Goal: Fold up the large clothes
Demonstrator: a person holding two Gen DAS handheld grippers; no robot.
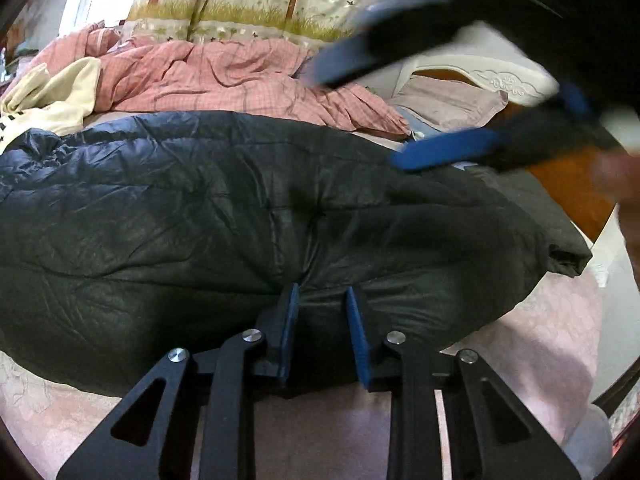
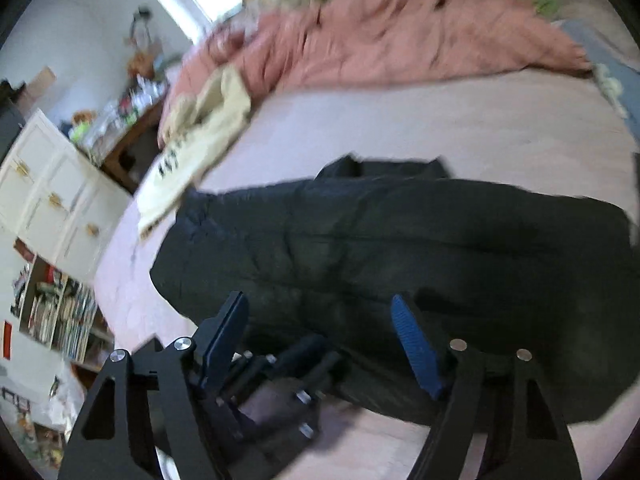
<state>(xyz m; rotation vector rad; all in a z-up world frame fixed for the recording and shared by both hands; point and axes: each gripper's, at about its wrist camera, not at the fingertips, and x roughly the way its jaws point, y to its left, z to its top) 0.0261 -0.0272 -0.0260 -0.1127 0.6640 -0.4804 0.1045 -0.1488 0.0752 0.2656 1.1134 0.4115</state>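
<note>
Black padded coat (image 1: 248, 216) lies folded across the pink bed sheet (image 1: 532, 320).

The left gripper (image 1: 322, 294) has its jaws narrowed on a pinch of the coat's near edge. The right gripper (image 2: 320, 308) hangs above the coat with jaws well apart, nothing between them. The right view is blurred, and the coat's right end is cut off there.

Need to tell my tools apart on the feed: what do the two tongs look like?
Both look alike. The left tongs and right tongs have matte black linkage arms with triangular cut-outs and round silver pivot pins. Each flat finger carries a blue ribbed pad. No cables or markings show.
</note>
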